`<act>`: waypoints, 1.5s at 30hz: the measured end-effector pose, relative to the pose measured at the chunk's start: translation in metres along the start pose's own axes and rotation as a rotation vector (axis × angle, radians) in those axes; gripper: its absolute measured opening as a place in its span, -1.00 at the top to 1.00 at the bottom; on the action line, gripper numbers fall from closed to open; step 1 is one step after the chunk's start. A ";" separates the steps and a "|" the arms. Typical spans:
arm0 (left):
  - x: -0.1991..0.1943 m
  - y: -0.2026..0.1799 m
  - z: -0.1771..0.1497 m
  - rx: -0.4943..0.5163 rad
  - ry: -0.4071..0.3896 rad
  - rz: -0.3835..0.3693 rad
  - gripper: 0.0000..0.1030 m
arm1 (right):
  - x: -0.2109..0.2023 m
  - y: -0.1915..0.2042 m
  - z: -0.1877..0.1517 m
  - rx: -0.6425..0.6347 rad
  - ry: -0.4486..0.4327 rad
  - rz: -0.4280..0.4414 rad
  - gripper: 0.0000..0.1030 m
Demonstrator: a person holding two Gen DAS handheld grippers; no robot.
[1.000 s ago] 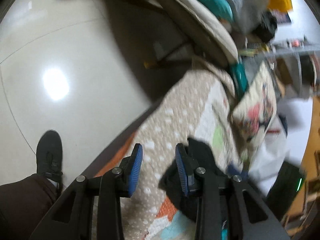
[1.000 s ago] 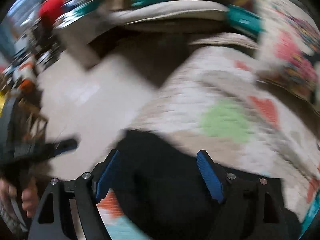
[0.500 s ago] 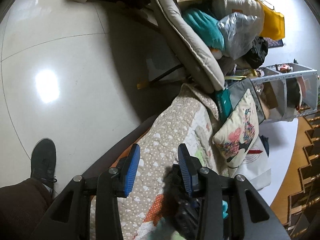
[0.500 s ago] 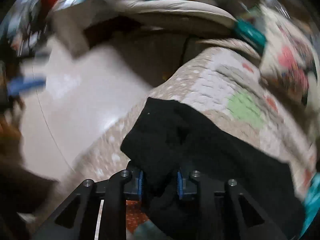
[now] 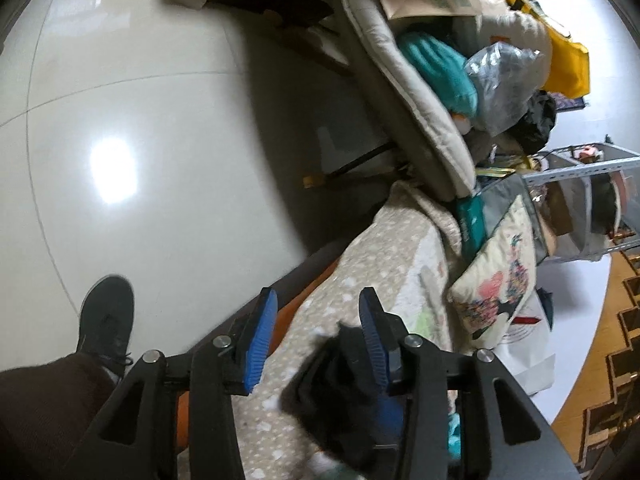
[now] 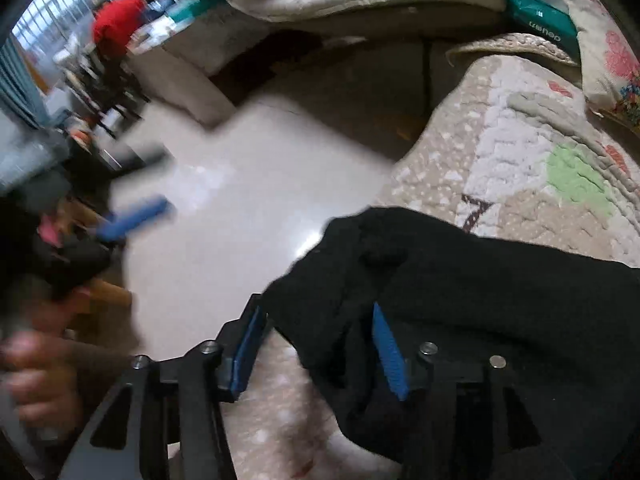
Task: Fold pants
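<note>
The black pants (image 6: 460, 280) lie on the patterned quilt (image 6: 520, 168) that covers the bed or sofa, near its edge toward the tiled floor (image 6: 240, 200). They are bunched, not spread flat.

The right tongs (image 6: 316, 344) stand with the jaws apart, and a fold of the pants hangs between and over the blue pads (image 6: 386, 350). The cloth touches the pad on the quilt side, but the other pad is free of it, so the right tongs are released and pinch nothing at this moment.

The left tongs (image 5: 316, 340) are also released, with a wide gap between the pads. They hover over the quilt edge, and a lump of the pants (image 5: 332, 380) lies just beside the inner pad, under that finger. I cannot tell if it touches.

The pants look soft, thick and light, like knit or fleece. I judge that they will sag and crumple when lifted and will not slide much on the quilt. It seems best to take hold at an edge, such as the waistband or a leg hem, with one corner in each tongs, so that the cloth hangs straight before the fold. A pinch in the middle of the bunch would only lift a lump.
</note>
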State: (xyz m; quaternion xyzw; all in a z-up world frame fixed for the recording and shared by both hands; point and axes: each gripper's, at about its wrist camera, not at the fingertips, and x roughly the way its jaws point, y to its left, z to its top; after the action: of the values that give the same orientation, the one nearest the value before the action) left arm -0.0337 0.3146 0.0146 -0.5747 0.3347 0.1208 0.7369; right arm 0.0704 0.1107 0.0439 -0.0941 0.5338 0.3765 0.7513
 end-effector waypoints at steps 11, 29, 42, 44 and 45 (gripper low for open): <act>0.052 -0.012 -0.084 0.122 0.139 0.050 0.08 | -0.010 -0.031 0.069 -0.150 0.072 0.036 -0.48; 0.066 -0.033 -0.101 0.237 0.210 0.007 0.63 | 0.074 0.022 0.061 -0.435 0.298 -0.133 0.45; 0.038 -0.108 -0.138 0.396 0.184 -0.072 0.63 | -0.041 -0.014 0.061 -0.284 0.062 -0.066 0.45; 0.044 -0.123 -0.155 0.437 0.202 -0.071 0.63 | -0.059 -0.034 0.053 -0.230 0.028 -0.060 0.45; 0.048 -0.129 -0.163 0.457 0.210 -0.070 0.63 | -0.064 -0.041 0.050 -0.211 0.019 -0.057 0.45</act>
State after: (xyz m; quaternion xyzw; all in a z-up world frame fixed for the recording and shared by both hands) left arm 0.0168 0.1131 0.0649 -0.4137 0.4082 -0.0440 0.8126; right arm 0.1255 0.0794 0.1098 -0.1916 0.4954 0.4082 0.7425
